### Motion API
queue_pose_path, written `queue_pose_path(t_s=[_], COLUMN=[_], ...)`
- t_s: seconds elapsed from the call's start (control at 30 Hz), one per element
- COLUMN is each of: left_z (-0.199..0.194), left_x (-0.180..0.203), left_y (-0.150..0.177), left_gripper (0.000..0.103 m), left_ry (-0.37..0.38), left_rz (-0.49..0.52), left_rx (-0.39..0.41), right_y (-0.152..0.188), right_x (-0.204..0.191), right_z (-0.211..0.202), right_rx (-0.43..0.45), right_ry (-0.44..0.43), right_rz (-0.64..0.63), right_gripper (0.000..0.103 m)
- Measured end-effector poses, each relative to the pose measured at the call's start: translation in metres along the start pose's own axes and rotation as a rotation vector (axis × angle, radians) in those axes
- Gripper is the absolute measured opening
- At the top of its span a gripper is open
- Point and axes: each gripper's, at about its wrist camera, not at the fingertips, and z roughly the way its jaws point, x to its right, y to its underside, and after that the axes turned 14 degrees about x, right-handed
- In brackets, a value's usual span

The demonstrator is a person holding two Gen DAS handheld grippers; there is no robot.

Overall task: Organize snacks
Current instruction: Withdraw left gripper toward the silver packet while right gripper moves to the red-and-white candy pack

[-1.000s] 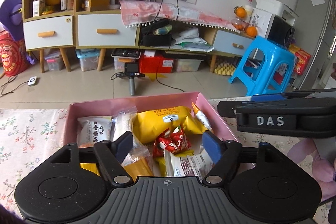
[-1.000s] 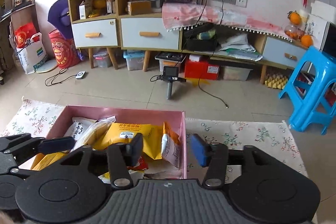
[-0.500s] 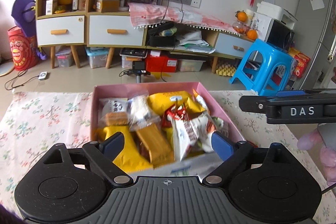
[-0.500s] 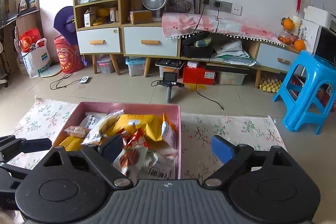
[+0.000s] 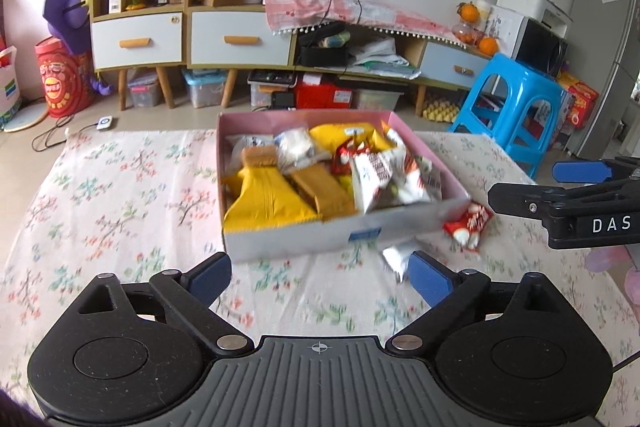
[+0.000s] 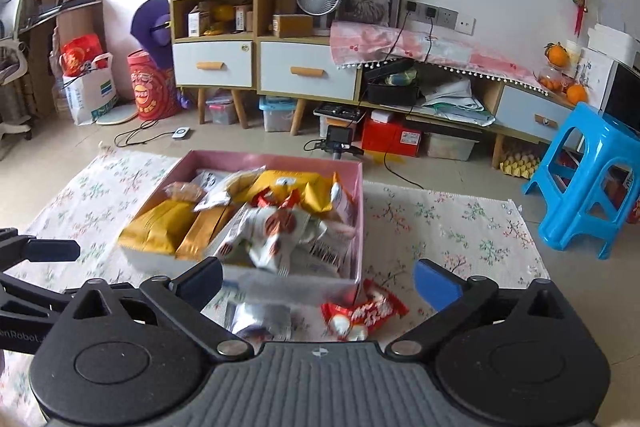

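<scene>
1. Left wrist view: the left tongs [image 5: 319, 277] stand wide apart and hold nothing, their jaws having just been opening. The pink cardboard box [image 5: 304, 241], heaped with crinkly snack packets, sits on the floral-cloth worktop [image 5: 120, 195]. A glossy red wrapper [image 5: 467, 225] and a silvery packet [image 5: 394, 255] lie just beside its near right corner. The box now appears farther away than before.

2. Right wrist view: the right tongs [image 6: 318, 281] also gape empty, their jaws just opened. The red wrapper [image 6: 362, 315] lies between them.
</scene>
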Motion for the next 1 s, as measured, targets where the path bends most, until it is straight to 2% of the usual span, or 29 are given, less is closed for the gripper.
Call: queue_pose_path(t_s=[0.13,0.3,0.5,0.73,1.0], left_z=[-0.011,-0.013,-0.014,-0.009,0.002], left_x=[0.000,0.000,0.004,0.006,0.014], left_y=[0.016,0.021,0.032,0.048,0.057], left_gripper=[0.098,0.098,0.098,0.098,0.098], left_ry=[-0.007,-0.005,-0.027,-0.056,-0.034], left_rz=[0.002,-0.063,-0.029,0.011,0.013], left_rx=[0.015,0.004,0.024,0.006,-0.014], right_y=[0.013,0.034,0.043,0.056,0.072], right_x=[-0.006,-0.015,-0.016,-0.003,0.016], right_z=[-0.007,-0.012,-0.019,-0.015,-0.007], right_rx=[0.013,0.040,0.063,0.025,-0.035], right_ry=[-0.007,0.000,-0.012,0.031,0.067], right_rz=[-0.002,-0.013,-0.042,-0.022,-0.016], right_gripper=[0.094,0.094,0.094,0.094,0.094])
